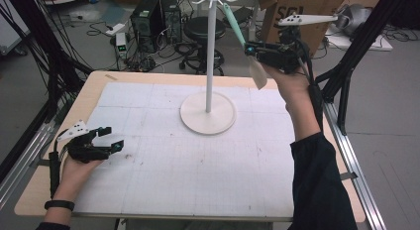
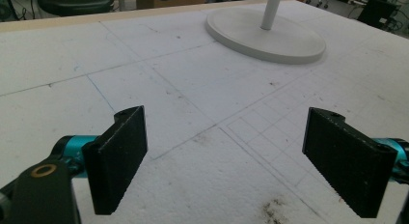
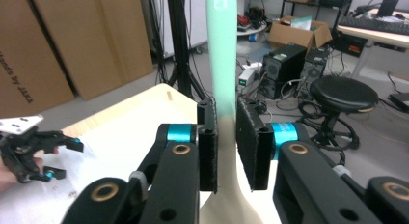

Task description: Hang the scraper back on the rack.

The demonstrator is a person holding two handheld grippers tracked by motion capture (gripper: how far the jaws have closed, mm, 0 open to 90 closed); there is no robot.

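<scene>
A white rack (image 1: 210,56) with hooks at its top stands on a round base (image 2: 265,33) at the back middle of the white mat. A spatula (image 1: 237,29) with a mint-green handle and a cream blade slants down from the hooks to the right. My right gripper (image 1: 252,50) is raised beside the rack, its jaws on either side of the handle (image 3: 222,64). The handle lies against one pad with a slim gap at the other, so the gripper is open. My left gripper (image 1: 111,138) rests low at the mat's left, wide open and holding nothing (image 2: 226,115).
The gridded white mat (image 1: 198,160) covers a wooden table (image 1: 34,190). Behind the table are a black stool (image 1: 203,27), computer towers (image 1: 148,17), cables and a cardboard box (image 1: 297,12). Black frame posts (image 1: 356,46) stand at the right.
</scene>
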